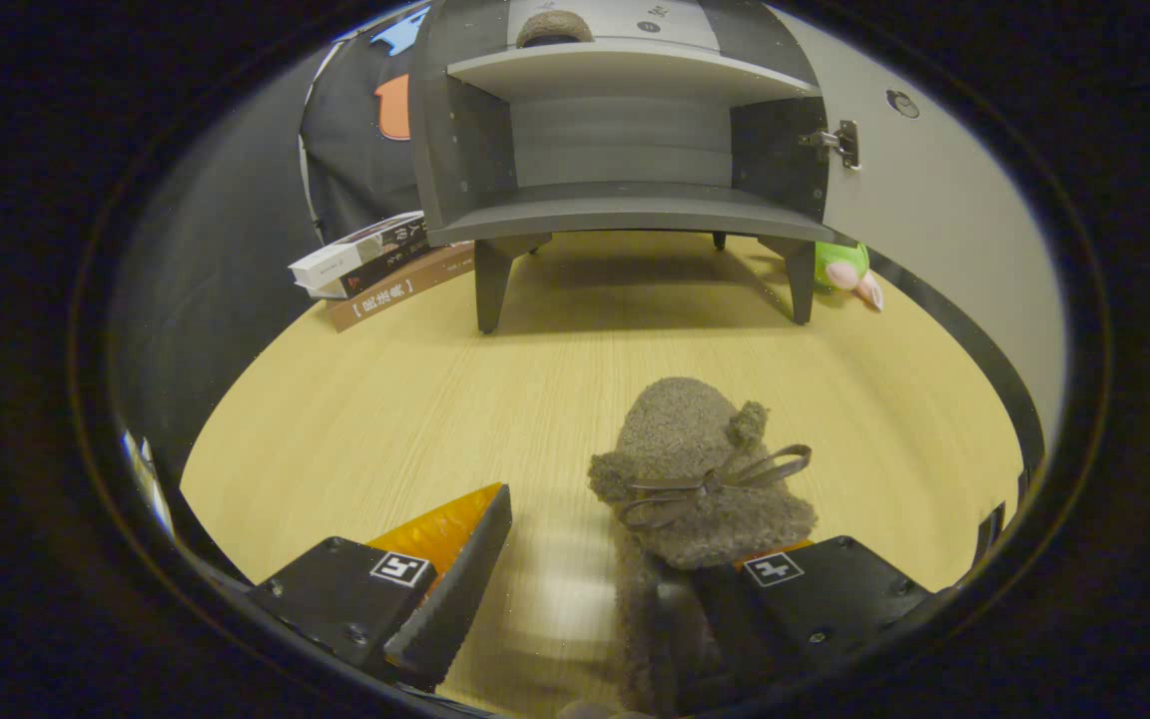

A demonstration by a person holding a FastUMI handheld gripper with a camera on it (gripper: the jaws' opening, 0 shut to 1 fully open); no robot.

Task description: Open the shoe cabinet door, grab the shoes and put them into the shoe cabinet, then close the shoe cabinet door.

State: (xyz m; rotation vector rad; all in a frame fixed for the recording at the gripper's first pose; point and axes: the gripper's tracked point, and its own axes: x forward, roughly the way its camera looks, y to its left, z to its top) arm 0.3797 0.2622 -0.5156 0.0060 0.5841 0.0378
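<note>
A fuzzy brown shoe (pixel 693 477) with a ribbon bow lies on the wooden table (pixel 375 419), resting over the tip of my right finger (pixel 815 589), which is partly hidden by it. My gripper (pixel 585 559) is open: the left finger (pixel 455 579) stands apart from the shoe, with bare table showing between them. Beyond the fingers the dark grey shoe cabinet (pixel 625 210) stands on legs, its pale door (pixel 934 210) swung open to the right. The lower shelf is bare. A second brown shoe (pixel 553 27) sits on the upper shelf.
A stack of books (pixel 375 268) leans beside the cabinet's left leg. A green and pink plush toy (pixel 847 268) lies by the right leg, under the open door. The round table edge curves close on both sides.
</note>
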